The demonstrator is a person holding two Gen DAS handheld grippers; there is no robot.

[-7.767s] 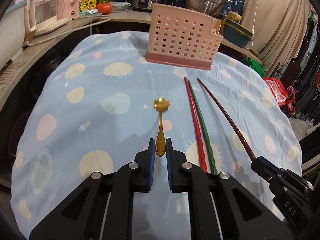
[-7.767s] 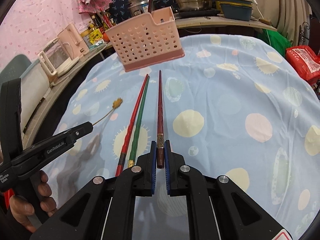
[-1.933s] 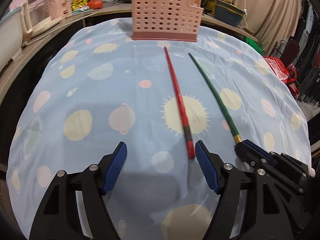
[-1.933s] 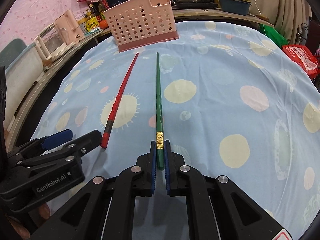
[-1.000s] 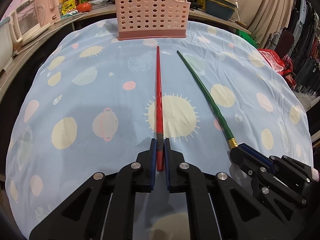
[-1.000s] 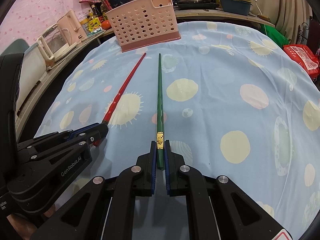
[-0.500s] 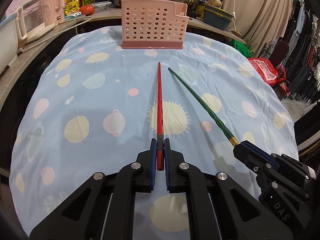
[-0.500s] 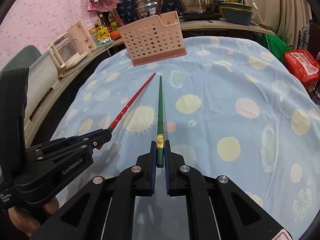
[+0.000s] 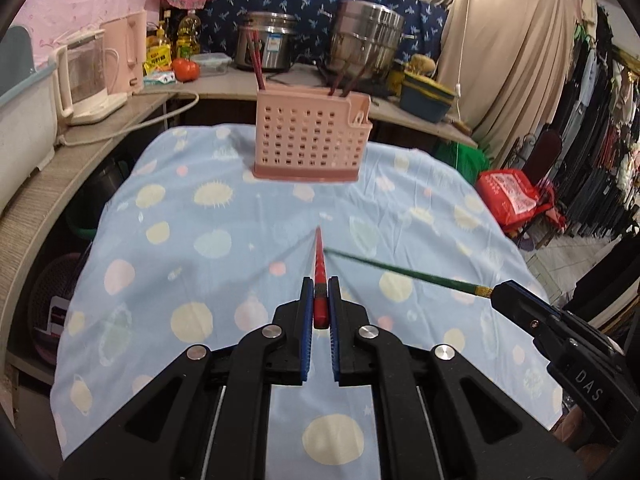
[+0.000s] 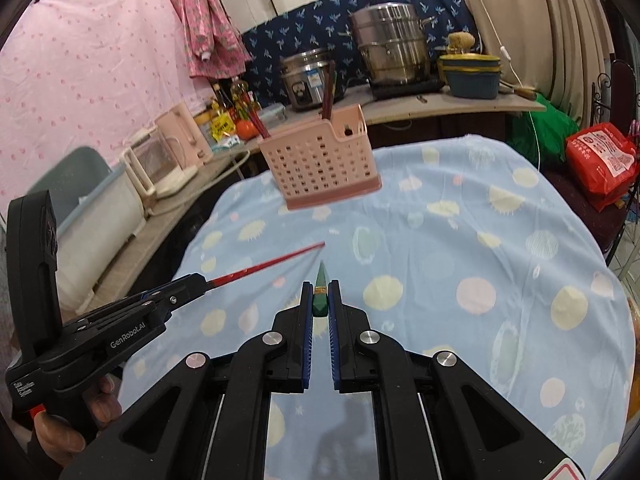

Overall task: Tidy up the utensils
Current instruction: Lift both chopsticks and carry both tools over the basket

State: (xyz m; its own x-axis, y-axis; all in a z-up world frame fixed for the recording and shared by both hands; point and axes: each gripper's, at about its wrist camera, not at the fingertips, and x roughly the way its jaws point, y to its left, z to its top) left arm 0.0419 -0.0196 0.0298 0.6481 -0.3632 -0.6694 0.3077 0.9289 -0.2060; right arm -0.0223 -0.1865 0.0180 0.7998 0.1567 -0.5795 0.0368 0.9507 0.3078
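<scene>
Two chopsticks in hand, carried clear of the desk toward the pink caddy.

Left tongs (image 9: pixel 318 312) pinch the butt of the red chopstick (image 9: pixel 319 258); right tongs (image 10: pixel 320 308) pinch the butt of the green chopstick (image 10: pixel 321 278). Each stick's long axis runs straight out from its tongs toward the upper centre of the frame, tips nearly meeting above the blue spotted cloth (image 9: pixel 200 240). Pink caddy (image 9: pixel 310 140) stands upright at upper centre, dead ahead of both tips, already holding dark chopsticks; neither hand is clearly the nearer. Against a second ago: both sticks lay flat on the cloth, gripped at their butts; now both are raised, and the caddy sits lower and fuller in view.
</scene>
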